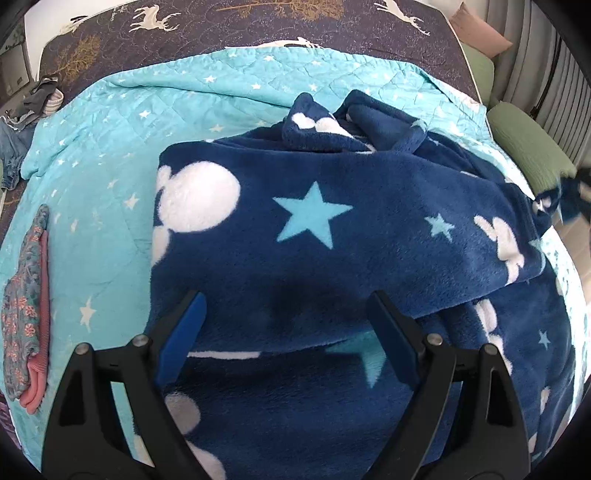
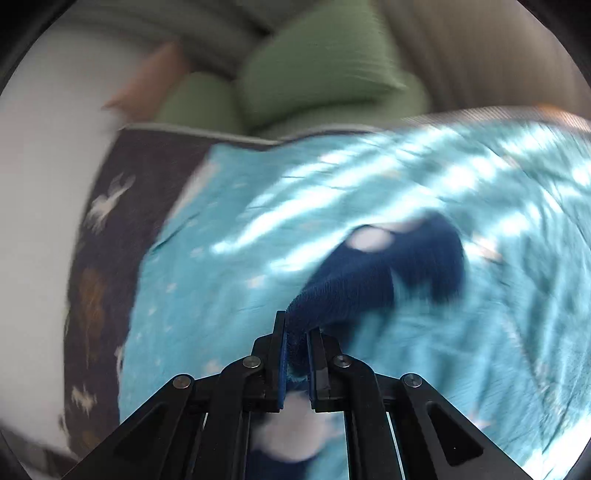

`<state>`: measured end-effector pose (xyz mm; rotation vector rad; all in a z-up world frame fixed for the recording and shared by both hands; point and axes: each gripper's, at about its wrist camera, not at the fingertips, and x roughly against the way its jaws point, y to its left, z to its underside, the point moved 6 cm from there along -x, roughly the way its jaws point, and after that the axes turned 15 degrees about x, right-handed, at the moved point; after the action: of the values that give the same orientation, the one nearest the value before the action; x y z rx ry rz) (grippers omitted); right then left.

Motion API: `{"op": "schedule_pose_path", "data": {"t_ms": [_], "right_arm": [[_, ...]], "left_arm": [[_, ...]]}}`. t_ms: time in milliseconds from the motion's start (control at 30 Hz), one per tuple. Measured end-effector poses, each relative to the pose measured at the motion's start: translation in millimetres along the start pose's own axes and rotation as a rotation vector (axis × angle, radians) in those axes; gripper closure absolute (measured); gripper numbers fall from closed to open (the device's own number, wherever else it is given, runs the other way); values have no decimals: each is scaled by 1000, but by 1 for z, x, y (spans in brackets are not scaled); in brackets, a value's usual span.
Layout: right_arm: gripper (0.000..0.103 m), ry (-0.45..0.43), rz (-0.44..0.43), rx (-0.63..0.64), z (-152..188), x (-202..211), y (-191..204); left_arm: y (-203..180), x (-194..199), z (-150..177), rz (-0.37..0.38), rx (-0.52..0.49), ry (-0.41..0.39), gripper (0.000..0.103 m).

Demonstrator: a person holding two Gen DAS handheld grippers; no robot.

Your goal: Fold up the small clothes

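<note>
Fleece garment (image 1: 332,229) lies on the quilt (image 1: 129,122), centre to right; quilt lies on the bedspread (image 1: 221,33); folded clothes (image 1: 27,306) on the quilt at far left; pillows (image 1: 528,147) beyond its right edge.

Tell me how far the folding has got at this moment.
Done: a folded floral-and-pink garment lies at the edge of the turquoise star quilt. In hand: the navy fleece garment with white and blue shapes is partly doubled over; the right gripper pinches one end, while the left gripper hovers open above it. Left: finishing this fold.
</note>
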<state>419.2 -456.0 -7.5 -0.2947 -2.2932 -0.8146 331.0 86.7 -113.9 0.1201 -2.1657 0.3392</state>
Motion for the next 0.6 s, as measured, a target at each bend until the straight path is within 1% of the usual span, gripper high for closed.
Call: {"op": "schedule_pose_path", "data": {"t_ms": [67,100,133,167,200,233,267,333,367,400,433,467,500,533,600], "right_arm": [[95,-13,-97,184,6,13,73],[95,-13,-150,297,17,21,116],[95,-12,-194,388,31,30,147],[95,-4,-248,492,52,40,182],[95,17,-312,609,82,50,219],[95,38,-355,684,106,55,240],[95,85,-422,796,147,63,268],[95,179,-497,926,208,68,292],[95,247,-531,990,245,68,300],[93,301,-544,1027,270,65,302],[92,378,-545,1068,301,60,302],[89,426,-539,1087,316,54,299],[83,500,-521,1108,336,47,294],[80,543,-500,1119,348,43,287],[77,554,-510,1115,347,41,274]], "left_arm": [[2,3,-3,26,24,4,14],[5,5,-4,44,44,6,14],[7,7,-6,63,66,9,14],[10,9,-8,83,89,10,14],[13,12,-10,103,113,11,14],[15,15,-10,120,131,11,14],[18,17,-11,135,144,12,14],[22,21,-12,167,169,17,14],[24,23,-12,181,181,24,14],[26,23,-11,195,194,33,14],[26,23,-11,206,206,41,14],[27,24,-10,217,215,48,14],[28,25,-10,229,222,53,14],[28,26,-9,241,224,58,14],[25,27,-8,268,219,69,14]]}}
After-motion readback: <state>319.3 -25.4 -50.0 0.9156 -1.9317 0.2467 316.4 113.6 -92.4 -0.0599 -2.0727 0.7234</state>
